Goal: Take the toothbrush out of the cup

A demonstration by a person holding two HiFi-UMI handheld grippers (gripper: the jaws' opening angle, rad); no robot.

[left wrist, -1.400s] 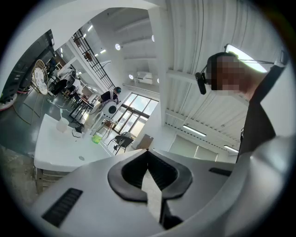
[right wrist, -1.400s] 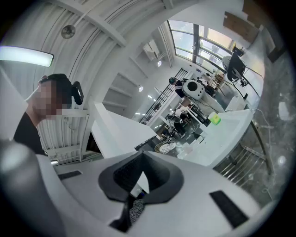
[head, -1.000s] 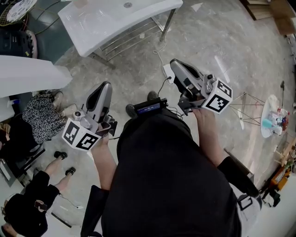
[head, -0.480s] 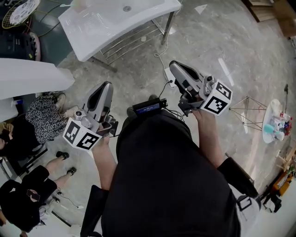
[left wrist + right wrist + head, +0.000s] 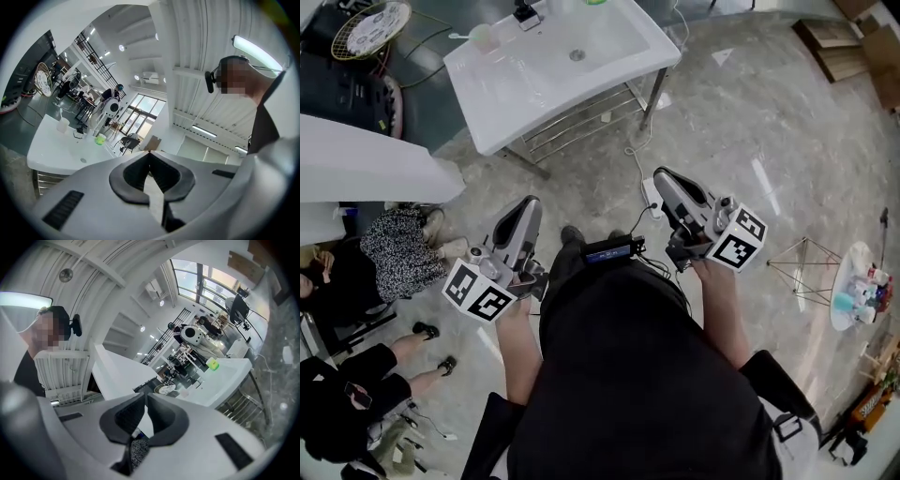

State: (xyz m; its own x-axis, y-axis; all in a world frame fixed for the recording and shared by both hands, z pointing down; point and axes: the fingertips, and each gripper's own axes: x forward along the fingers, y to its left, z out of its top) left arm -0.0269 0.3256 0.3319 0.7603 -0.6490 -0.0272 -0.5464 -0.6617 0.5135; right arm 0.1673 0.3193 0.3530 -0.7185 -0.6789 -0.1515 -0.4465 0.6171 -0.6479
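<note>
The toothbrush (image 5: 459, 37) is sitting in the pale cup (image 5: 485, 37) with its thin white handle sticking out past the rim. The cup is standing at the far left corner of the white washbasin (image 5: 525, 103), well apart from both grippers. A small black item (image 5: 525, 13) is resting just beside the cup along the far edge, and a green container (image 5: 100, 138) is standing further along that same edge. The washbasin is resting on a metal frame (image 5: 581, 117) over a grey marbled floor (image 5: 750, 112). The person is holding both tools out in front, pointing roughly toward the washbasin. The left gripper (image 5: 529, 201) is keeping its jaws pressed together with nothing between them, and the right gripper (image 5: 661, 174) is doing the same, also empty. A white power strip (image 5: 652, 194) is lying on the floor near the right gripper's tip. Two seated people (image 5: 389, 248) are sitting off to the left, and a small round table (image 5: 847, 262) carrying bottles is standing far to the right.
</note>
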